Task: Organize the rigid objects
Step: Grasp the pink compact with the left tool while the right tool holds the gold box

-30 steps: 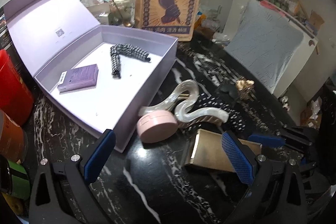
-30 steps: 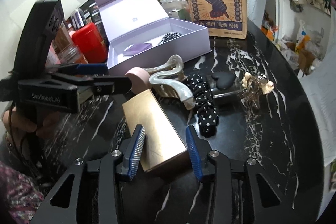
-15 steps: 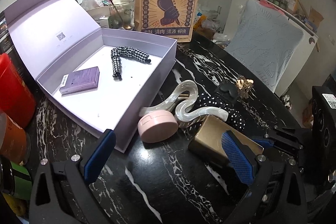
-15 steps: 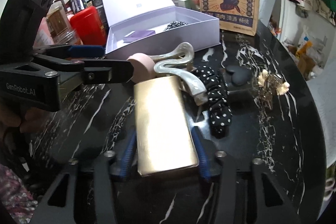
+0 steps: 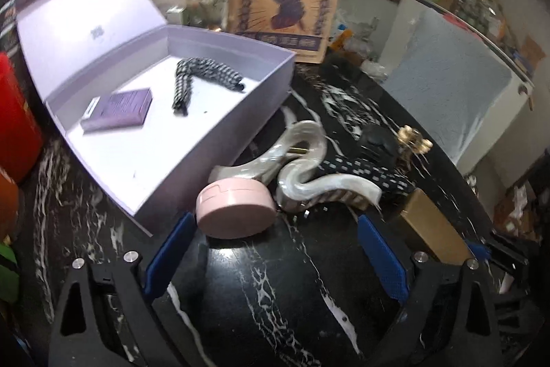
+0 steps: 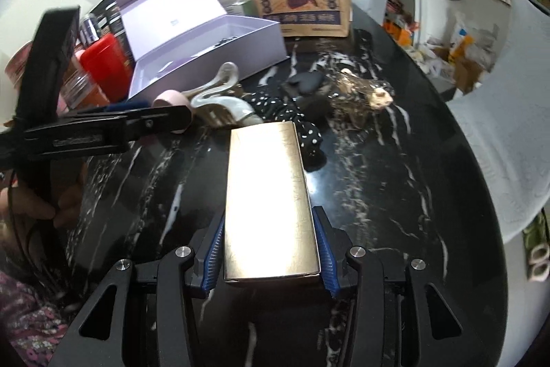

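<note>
We are holding the gold box [image 6: 270, 205] in the right gripper [image 6: 270, 258], whose jaws are clamping its 2 long sides near the end closest to the camera, so most of the box is sticking out forward past the pads with nothing under it that we can confirm. That is our first worry: gripped so far back, the smooth, shiny carton is likely to pivot or slide between the pads if we are swinging it quickly toward the open lavender box [image 6: 220, 33], and its far end is hanging just above the polka-dot scrunchie [image 6: 292, 116], where it could be catching and dragging the fabric along. The left gripper [image 5: 275, 255] is empty, its jaws closing from wide apart, with the pink round compact [image 5: 235, 207] sitting just ahead of the left pad and not yet between them; closing at this spot, the pad may be nudging the compact sideways into the pearly wave hair clip [image 5: 309, 174] instead of catching it, and the clip is leaning against the compact, so it could be toppling or skating across the glossy marble bench [image 5: 275, 298]. The compact is also lying almost against the lavender box's near wall, leaving little room for the left pad to be slipping in. Finally, both grippers are working close together, so we are risking a clash of the 2 tools over the clutter.
</note>
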A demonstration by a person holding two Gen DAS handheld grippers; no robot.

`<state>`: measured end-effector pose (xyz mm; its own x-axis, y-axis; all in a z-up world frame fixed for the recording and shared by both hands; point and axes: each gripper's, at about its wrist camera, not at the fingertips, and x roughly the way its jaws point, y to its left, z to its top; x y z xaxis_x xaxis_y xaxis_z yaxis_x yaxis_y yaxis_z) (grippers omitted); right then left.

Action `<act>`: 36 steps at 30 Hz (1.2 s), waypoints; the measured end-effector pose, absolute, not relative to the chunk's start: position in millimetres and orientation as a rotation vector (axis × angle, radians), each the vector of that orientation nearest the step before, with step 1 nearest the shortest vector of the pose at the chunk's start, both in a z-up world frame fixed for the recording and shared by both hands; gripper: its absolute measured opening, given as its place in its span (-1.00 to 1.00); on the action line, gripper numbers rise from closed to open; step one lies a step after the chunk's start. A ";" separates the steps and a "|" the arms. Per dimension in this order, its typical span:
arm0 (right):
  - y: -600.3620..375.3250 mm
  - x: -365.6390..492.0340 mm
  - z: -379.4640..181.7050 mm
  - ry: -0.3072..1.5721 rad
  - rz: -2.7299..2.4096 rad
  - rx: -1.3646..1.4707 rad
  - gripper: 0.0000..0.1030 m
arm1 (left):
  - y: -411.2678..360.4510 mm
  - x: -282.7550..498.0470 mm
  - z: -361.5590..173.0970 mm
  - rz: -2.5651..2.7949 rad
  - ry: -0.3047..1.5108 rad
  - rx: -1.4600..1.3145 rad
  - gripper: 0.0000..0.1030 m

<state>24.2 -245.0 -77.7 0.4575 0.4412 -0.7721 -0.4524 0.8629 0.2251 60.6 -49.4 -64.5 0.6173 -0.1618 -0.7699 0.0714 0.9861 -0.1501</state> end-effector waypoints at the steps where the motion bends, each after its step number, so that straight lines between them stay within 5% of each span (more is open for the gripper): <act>1: -245.9 24.3 -77.6 0.947 0.550 -0.013 -0.10 | -47.8 62.6 -66.7 -0.118 0.898 -0.118 0.73; 10: -249.2 27.1 -78.6 0.944 0.559 -0.001 -0.10 | -44.3 79.6 -83.7 -0.068 0.933 -0.105 0.50; 16: -249.1 28.0 -78.9 0.943 0.560 0.003 -0.10 | -46.5 79.6 -88.2 -0.111 0.935 -0.101 -0.01; 36: -237.2 0.5 -76.4 0.958 0.584 -0.060 -0.10 | -62.0 18.2 -86.4 -0.263 0.953 -0.021 -0.02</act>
<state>0.5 -237.2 -76.4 0.4342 0.4428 -0.7844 -0.4943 0.8451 0.2034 18.2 -62.0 -86.4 0.5498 -0.2311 -0.8027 0.2126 0.9680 -0.1330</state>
